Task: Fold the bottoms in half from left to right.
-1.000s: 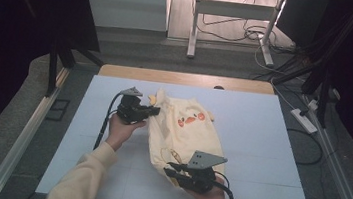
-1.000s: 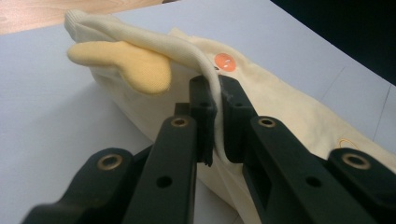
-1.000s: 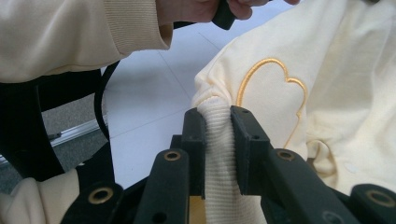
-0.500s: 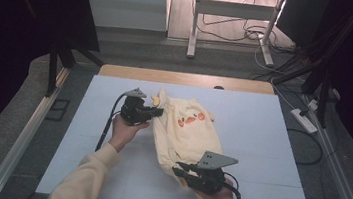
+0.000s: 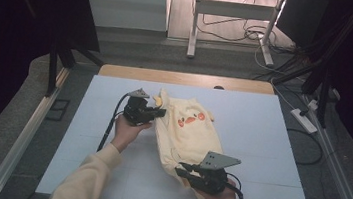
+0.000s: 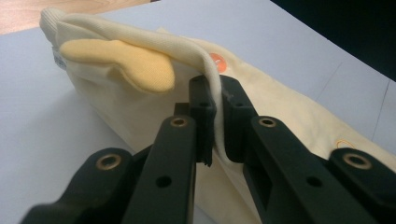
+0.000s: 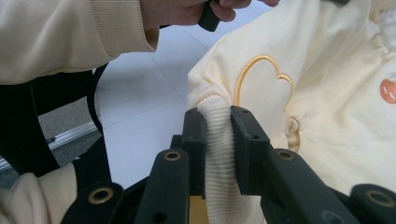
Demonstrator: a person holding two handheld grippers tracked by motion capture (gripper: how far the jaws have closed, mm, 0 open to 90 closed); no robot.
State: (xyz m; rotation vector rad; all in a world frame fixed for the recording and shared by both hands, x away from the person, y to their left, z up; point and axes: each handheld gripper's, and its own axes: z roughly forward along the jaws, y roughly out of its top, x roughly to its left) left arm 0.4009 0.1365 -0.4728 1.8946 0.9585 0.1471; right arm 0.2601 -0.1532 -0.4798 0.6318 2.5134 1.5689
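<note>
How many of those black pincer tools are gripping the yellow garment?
2. The left gripper pinches the garment at its far left edge; the right gripper clamps a ribbed cuff at its near end.

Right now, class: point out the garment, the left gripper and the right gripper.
garment [image 5: 188, 131], high view, middle of the cream body.
left gripper [image 6: 215, 109], left gripper view, between jaws pinching a cream edge.
right gripper [image 7: 217, 128], right gripper view, between jaws clamping the ribbed cuff.
</note>
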